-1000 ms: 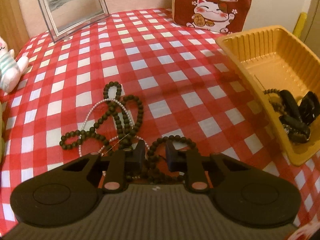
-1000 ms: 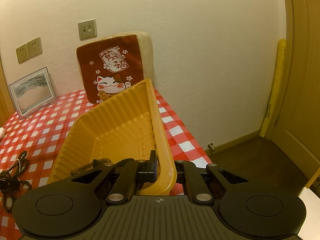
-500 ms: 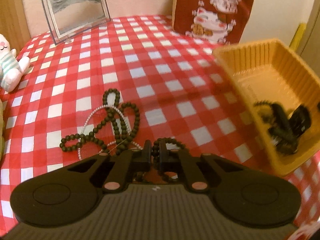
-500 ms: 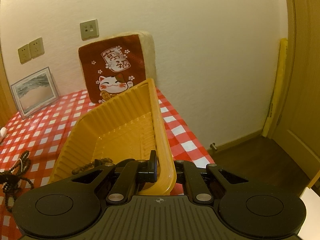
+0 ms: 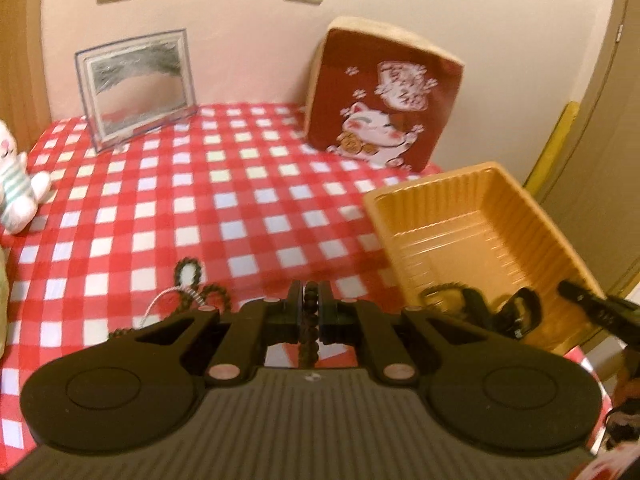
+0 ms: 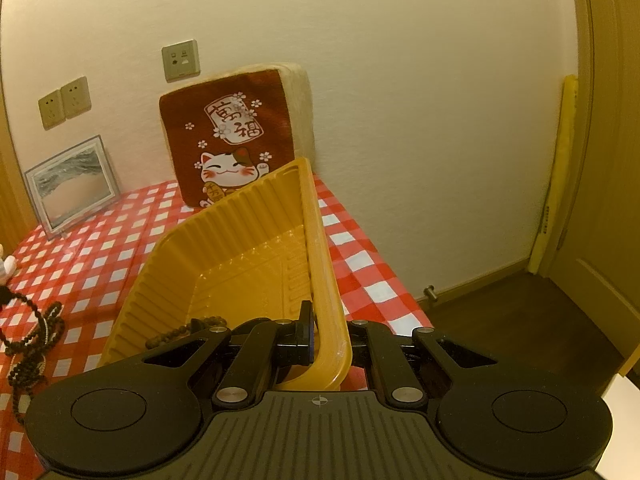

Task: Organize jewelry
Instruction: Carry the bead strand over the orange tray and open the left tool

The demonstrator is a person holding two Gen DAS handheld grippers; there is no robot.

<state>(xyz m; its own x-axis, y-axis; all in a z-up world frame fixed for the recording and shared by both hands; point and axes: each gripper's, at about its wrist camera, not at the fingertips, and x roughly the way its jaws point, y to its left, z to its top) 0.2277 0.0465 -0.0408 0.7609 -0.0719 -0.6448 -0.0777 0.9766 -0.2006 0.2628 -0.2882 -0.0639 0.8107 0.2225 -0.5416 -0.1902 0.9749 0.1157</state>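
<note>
My left gripper is shut on a dark bead necklace and holds it lifted above the checked cloth; the strand hangs down between the fingers. More dark bead strands and a pale pearl strand lie on the cloth to the left; they also show in the right wrist view. My right gripper is shut on the near wall of the yellow tray, which is tilted up. The tray holds dark beads and black pieces.
A framed picture and a red lucky-cat cushion lean on the back wall. A white plush toy sits at the left edge. The table's right edge drops to a wooden floor by a door.
My left gripper closed on the bead necklace and lifted it, tilting its view up toward the wall. The right gripper kept its hold on the tray, which rose slightly.
</note>
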